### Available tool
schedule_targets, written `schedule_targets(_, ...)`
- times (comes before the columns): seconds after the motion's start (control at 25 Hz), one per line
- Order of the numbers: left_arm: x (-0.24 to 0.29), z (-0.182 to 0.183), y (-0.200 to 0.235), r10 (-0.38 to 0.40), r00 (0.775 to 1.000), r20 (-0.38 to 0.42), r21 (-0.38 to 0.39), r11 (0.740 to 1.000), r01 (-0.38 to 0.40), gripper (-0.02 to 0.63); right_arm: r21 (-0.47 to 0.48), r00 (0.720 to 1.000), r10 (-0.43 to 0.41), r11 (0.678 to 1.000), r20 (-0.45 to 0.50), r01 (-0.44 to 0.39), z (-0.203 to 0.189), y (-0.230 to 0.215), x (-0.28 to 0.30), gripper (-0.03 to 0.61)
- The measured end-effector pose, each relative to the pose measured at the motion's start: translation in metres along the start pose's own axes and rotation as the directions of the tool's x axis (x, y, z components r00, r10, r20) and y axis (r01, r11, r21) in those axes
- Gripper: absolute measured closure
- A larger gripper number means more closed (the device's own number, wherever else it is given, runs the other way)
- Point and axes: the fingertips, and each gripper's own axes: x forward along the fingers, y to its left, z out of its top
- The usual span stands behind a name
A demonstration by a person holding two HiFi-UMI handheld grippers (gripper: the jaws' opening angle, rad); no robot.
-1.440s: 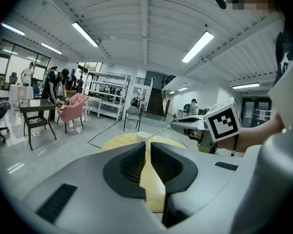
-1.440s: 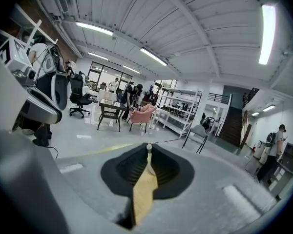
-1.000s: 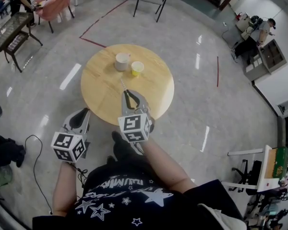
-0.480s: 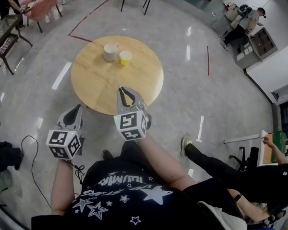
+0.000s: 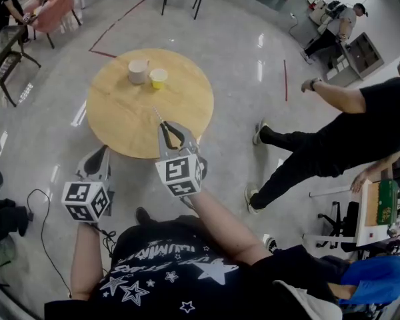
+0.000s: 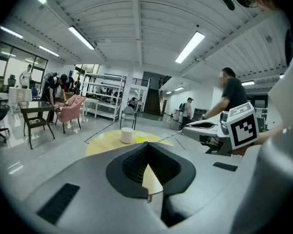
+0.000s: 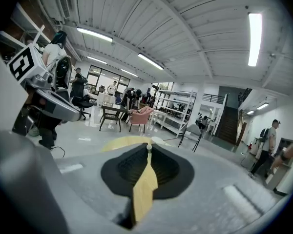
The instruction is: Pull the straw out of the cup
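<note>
round table (image 5: 120, 129) upper left. left gripper (image 5: 105, 151) lower left, jaws together, empty. right gripper (image 5: 161, 121) centre, pinched on straw (image 5: 157, 113), already clear of white cup (image 5: 138, 71) and yellow cup (image 5: 159, 78) near table's upper edge. keep squeeze steady, don't crush.

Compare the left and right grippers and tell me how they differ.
The right gripper is shut on the thin straw, which sticks out past its tips; the left gripper is shut with nothing between its jaws. In the head view the right gripper reaches over the near edge of the round table, while the left gripper hangs back over the floor. Both carry a marker cube and point toward the table.
</note>
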Motion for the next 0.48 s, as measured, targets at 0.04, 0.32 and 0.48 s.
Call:
schedule_targets(0.04, 0.002, -0.001, -0.009, 0.001, 1.000, 0.000, 0.003, 1.000, -0.001, 0.609, 0.004, 1.000, 0.002, 1.000, 0.000, -0.002, -0.005, -0.006, -0.005, 0.557)
schedule_targets(0.32, 0.002, -0.005, -0.057, 0.029, 0.999, 0.016, 0.017, 0.999, -0.030, 0.609, 0.006, 0.999, 0.041, 0.999, 0.019, -0.041, -0.025, -0.028, -0.040, 0.557)
schedule_targets(0.48, -0.002, -0.013, -0.080, 0.045, 0.999, 0.018, 0.016, 0.999, -0.045, 0.609, 0.006, 0.997, 0.066, 0.998, 0.039, -0.067, -0.033, -0.033, -0.062, 0.557)
